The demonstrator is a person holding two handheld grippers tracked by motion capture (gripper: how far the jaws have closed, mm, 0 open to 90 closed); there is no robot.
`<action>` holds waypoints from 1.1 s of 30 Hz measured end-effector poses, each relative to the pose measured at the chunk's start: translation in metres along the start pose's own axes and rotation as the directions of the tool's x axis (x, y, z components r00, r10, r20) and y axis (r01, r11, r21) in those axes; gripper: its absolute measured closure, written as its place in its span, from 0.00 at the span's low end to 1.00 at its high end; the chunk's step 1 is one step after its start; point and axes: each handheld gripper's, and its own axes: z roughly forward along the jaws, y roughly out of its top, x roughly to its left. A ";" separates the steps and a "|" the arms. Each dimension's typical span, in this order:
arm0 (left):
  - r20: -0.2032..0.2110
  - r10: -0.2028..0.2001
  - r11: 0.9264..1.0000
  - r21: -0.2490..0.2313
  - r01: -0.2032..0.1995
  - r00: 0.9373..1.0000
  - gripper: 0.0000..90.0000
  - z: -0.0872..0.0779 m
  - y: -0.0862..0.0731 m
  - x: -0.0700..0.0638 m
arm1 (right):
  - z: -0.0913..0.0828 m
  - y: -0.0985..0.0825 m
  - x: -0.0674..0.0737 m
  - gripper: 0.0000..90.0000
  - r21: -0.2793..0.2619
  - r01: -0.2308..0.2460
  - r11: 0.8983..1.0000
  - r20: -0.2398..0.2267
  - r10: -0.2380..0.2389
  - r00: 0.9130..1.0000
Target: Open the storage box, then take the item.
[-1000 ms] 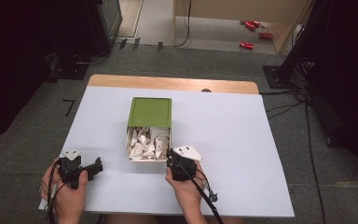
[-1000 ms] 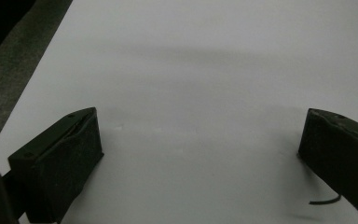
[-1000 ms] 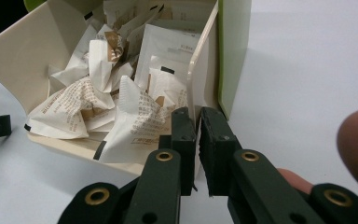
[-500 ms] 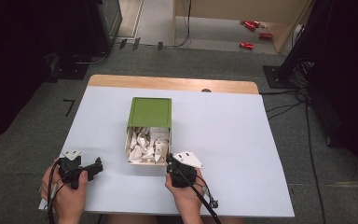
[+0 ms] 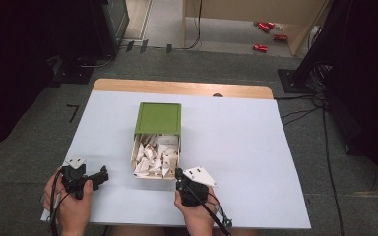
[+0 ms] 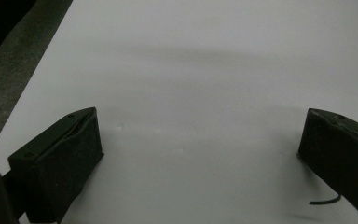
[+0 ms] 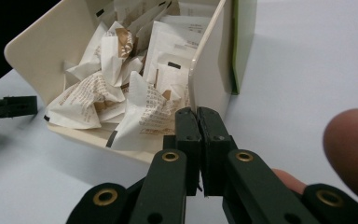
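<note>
The box [image 5: 152, 169] was cream-white, with a plain olive-green lid [image 5: 158, 118]. The crumpled sachets [image 7: 135, 79] inside were white with brown patches and fine dark print. Both grippers were black, the right gripper [image 7: 198, 122] topped by a pale grey plate. The tabletop [image 5: 236, 147] was white, wood-coloured along its far edge.

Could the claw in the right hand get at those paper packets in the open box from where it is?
Probably yes. The right claw sits just outside the box, whose top is open, with nothing between it and the packets. Its jaws are shut, so they would need opening first.

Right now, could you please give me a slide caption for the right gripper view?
Shut right gripper at the near wall of a cream box full of crumpled packets.
</note>
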 end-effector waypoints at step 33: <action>0.000 0.001 1.000 0.001 -0.001 1.000 0.00 0.000 0.000 0.000 | -0.015 0.026 0.019 0.73 -0.029 0.032 0.999 -0.109 -0.035 0.993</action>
